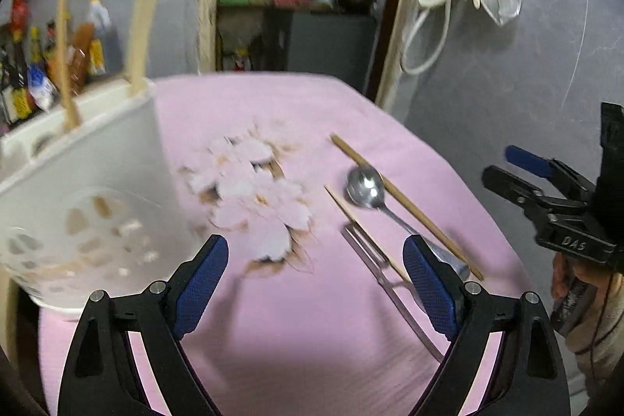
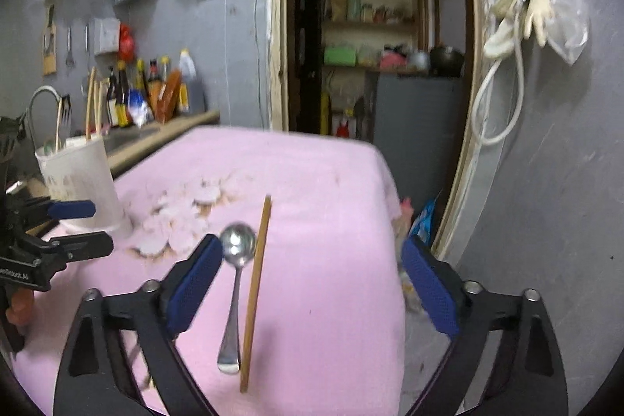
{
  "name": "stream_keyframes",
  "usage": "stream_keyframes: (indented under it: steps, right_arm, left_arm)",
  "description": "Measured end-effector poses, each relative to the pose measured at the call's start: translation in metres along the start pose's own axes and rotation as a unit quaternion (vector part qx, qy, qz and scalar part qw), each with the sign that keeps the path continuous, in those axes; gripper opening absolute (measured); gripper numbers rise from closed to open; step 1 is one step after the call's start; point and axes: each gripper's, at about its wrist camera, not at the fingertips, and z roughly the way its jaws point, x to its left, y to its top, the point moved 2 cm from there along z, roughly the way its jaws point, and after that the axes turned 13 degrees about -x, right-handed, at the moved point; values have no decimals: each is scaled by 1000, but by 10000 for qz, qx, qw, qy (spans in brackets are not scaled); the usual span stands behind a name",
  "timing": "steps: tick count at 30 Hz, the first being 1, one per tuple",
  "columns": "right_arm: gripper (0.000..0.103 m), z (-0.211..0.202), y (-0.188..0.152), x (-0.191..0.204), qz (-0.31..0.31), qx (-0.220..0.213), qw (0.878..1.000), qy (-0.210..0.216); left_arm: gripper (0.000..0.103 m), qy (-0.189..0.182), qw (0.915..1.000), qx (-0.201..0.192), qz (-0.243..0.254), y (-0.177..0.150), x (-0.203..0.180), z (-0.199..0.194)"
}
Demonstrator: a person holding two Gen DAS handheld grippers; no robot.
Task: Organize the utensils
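Observation:
A metal spoon [image 1: 366, 188] [image 2: 235, 279], two wooden chopsticks [image 1: 405, 205] [image 2: 255, 295] and a metal fork [image 1: 374, 268] lie on the pink cloth [image 1: 312, 318] [image 2: 323, 182]. A white utensil holder [image 1: 82, 190] [image 2: 80, 182] at the left holds upright chopsticks [image 1: 142, 26]. My left gripper [image 1: 316, 283] is open and empty above the cloth, between holder and utensils. My right gripper [image 2: 312, 283] is open and empty, with the spoon and one chopstick between its fingers; it also shows in the left wrist view [image 1: 511, 166]. The left gripper [image 2: 74, 225] shows in the right wrist view.
A flower pattern [image 1: 253, 197] [image 2: 183, 217] marks the cloth's middle. Bottles [image 2: 148, 92] stand on a counter behind the holder. An open doorway [image 2: 370, 45] with shelves is behind the table. Gloves and a cord [image 2: 518, 18] hang on the grey wall. The table's right edge [image 2: 394, 221] drops off.

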Motion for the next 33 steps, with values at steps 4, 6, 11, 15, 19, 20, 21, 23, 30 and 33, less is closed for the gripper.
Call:
stream_keyframes:
  steps: [4,6,11,15,19,20,21,23,30,33]
  right_arm:
    - [65,15,-9,3,-42,349,9991,235]
    - [57,21,-14,4,-36,510,9980,359]
    - [41,40,-21,11,-93,900,9936,670]
    - [30,56,-25,19,-182,1205,9889,855]
    - [25,68,-31,24,-288,1468,9841,955]
    - [25,70,-31,25,-312,1490,9837,957]
    - [25,70,-31,25,-333,1493,9836,953]
    - [25,71,-30,26,-378,1517,9833,937]
    - [24,79,-29,33,-613,1585,9820,822]
    - [11,79,-29,34,-610,1615,9815,825]
  left_arm:
    - [65,-305,9979,528,-194,-2,0,20]
    - [58,-437,9956,760,-343,-4,0,30]
    - [41,-696,9883,1169,-684,-6,6,47]
    - [33,-777,9861,1276,-725,-2,8,53]
    - [30,-828,9850,1327,-733,0,7,57]
    - [30,-852,9846,1342,-729,1,7,58]
    - [29,-856,9844,1351,-730,0,6,58]
    - [27,-840,9844,1366,-721,-1,4,62]
    - [11,-550,9866,1413,-599,0,-3,74]
    - [6,-515,9855,1445,-725,0,-3,78]
